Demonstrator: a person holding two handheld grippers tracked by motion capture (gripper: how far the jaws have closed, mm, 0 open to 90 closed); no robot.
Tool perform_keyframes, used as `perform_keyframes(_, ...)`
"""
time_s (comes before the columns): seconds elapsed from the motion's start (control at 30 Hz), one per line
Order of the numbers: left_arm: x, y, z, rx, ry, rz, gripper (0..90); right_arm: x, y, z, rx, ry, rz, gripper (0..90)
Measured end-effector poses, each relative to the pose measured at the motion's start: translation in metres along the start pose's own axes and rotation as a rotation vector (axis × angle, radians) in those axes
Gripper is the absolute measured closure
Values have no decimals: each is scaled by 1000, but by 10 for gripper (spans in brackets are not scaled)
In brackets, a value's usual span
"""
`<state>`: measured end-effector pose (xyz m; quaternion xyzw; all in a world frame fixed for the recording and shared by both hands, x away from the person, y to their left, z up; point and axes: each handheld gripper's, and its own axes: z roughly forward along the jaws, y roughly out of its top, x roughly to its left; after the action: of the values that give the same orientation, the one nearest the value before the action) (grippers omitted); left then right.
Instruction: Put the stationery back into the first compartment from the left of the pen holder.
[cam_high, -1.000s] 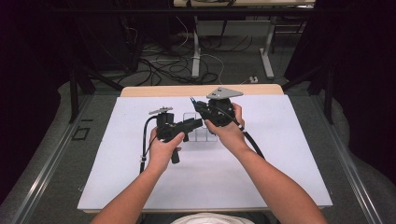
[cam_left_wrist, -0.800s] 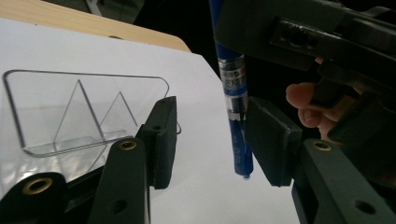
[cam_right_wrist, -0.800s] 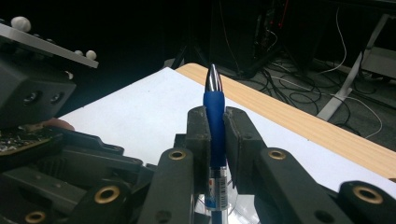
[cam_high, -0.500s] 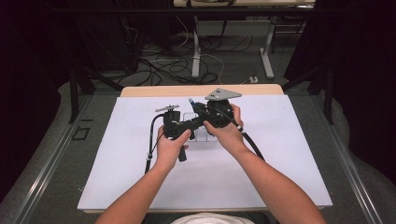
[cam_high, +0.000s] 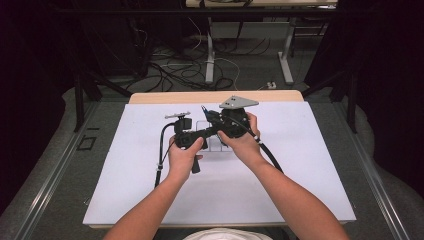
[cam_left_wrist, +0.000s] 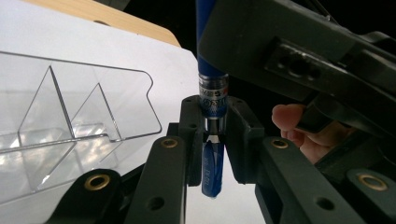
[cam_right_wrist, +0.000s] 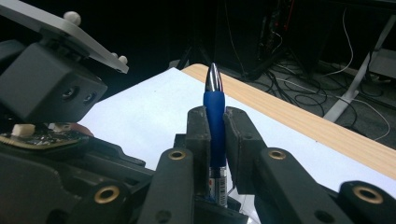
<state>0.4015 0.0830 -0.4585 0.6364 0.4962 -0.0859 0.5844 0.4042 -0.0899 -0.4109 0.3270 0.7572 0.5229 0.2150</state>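
Observation:
A blue pen with a silver tip stands upright between the pads of my right gripper, which is shut on its grip section. In the left gripper view the pen hangs down from the right gripper's body. Its lower blue end sits between the pads of my left gripper, whose jaws have just been closing and now press on it. In the high view both grippers meet mid-table: left gripper, right gripper, with the pen tip sticking up.
A clear plastic divided tray lies on the white sheet just under the grippers. The wooden table edge runs along the back. Cables and desk legs lie on the floor beyond.
My left gripper has moved right, up to the right gripper, and its jaws have closed on the pen's lower end. The right hand has kept still.

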Motion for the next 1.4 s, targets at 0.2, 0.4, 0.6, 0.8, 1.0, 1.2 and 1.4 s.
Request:
perform_keyframes(0.2, 0, 0, -1, 5, -9, -35, 789, 2, 0, 0, -3, -2, -2, 804)
perform_keyframes(0.4, 0, 1, 0, 2, -7, -29, 791, 2, 0, -1, 1, -6, -7, 801)
perform_keyframes(0.6, 1, 6, -2, -17, 18, -13, 791, 0, -1, -2, 2, -8, 6, 705)
perform_keyframes(0.8, 4, 11, -5, -60, 54, -23, 791, -6, -3, -10, -10, -11, 23, 575)
perform_keyframes(1.0, 7, 18, -8, -79, 110, 46, 791, -15, -6, -22, -24, -43, 31, 473)
perform_keyframes(1.2, 8, 23, -8, -110, 183, 129, 791, -24, -10, -33, -84, -59, -1, 416)
perform_keyframes(1.4, 9, 25, -6, -138, 238, 203, 790, -31, -16, -42, -86, -48, 6, 332)
